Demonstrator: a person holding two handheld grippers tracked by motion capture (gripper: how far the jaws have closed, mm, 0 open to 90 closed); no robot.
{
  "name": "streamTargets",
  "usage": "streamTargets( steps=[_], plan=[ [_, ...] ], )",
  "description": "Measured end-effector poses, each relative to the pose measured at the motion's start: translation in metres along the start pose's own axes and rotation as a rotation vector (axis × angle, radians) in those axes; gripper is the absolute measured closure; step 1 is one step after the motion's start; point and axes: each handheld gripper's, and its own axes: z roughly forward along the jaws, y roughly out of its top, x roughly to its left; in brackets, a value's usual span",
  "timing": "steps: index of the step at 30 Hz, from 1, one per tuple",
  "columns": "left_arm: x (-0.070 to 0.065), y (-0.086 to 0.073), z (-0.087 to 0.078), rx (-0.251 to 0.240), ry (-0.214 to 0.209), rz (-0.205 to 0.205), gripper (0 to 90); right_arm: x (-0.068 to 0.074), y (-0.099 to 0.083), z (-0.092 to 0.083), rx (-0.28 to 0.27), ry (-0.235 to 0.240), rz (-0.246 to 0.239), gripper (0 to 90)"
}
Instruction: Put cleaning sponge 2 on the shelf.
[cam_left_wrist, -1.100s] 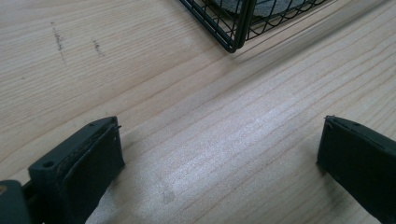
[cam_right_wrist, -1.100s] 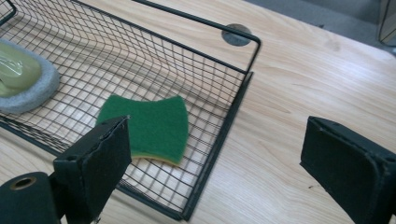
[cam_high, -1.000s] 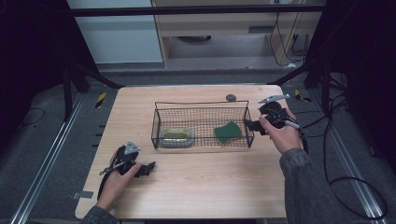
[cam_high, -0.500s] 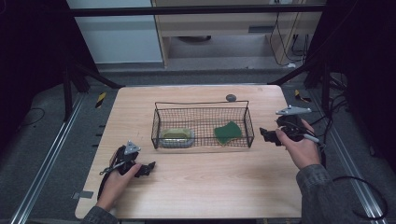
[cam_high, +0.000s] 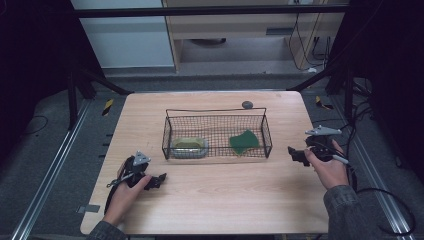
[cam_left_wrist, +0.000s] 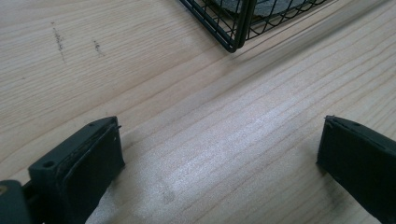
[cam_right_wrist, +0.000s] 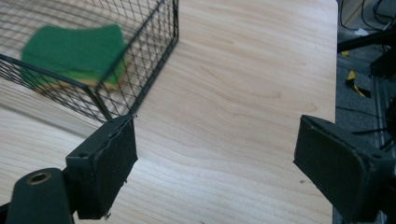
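Note:
A black wire basket (cam_high: 217, 132) stands on the middle of the wooden table (cam_high: 225, 200). In its right half lies a green sponge (cam_high: 244, 141), and in its left half a yellowish pad in a grey dish (cam_high: 189, 146). My left gripper (cam_high: 158, 180) rests on the table in front of the basket's left corner (cam_left_wrist: 238, 28); it is open (cam_left_wrist: 219, 126) over bare wood. My right gripper (cam_high: 296, 156) is held just right of the basket, near the table's right edge. It is open (cam_right_wrist: 215, 123) and holds nothing, with the green sponge (cam_right_wrist: 74, 51) behind the basket's mesh (cam_right_wrist: 140, 70) ahead on its left.
A small dark round object (cam_high: 247, 104) lies on the table behind the basket. Cables trail on the floor (cam_high: 370, 195) off the table's right edge. Dark frame posts (cam_high: 75, 85) stand at the back corners.
My right gripper has drawn back from the basket's right end, moving right and toward the table's front. The left gripper has stayed where it was.

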Motion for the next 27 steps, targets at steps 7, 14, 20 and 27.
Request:
streamTargets(
  steps=[7, 14, 20, 27],
  plan=[
    [0.000, 0.000, 0.000, 0.000, 0.000, 0.000, 0.0, -0.005, -0.019, 0.014, 0.043, -0.005, 0.020, 13.3],
    [0.000, 0.000, 0.000, 0.000, 0.000, 0.000, 0.0, -0.008, -0.037, 0.038, 0.079, 0.000, 0.042, 13.3],
    [0.000, 0.000, 0.000, 0.000, 0.000, 0.000, 0.0, -0.013, -0.046, 0.055, 0.063, 0.000, 0.112, 12.6],
    [0.000, 0.000, 0.000, 0.001, 0.001, 0.001, 0.0, -0.011, -0.046, 0.067, 0.031, 0.002, 0.148, 11.5]
  ],
)
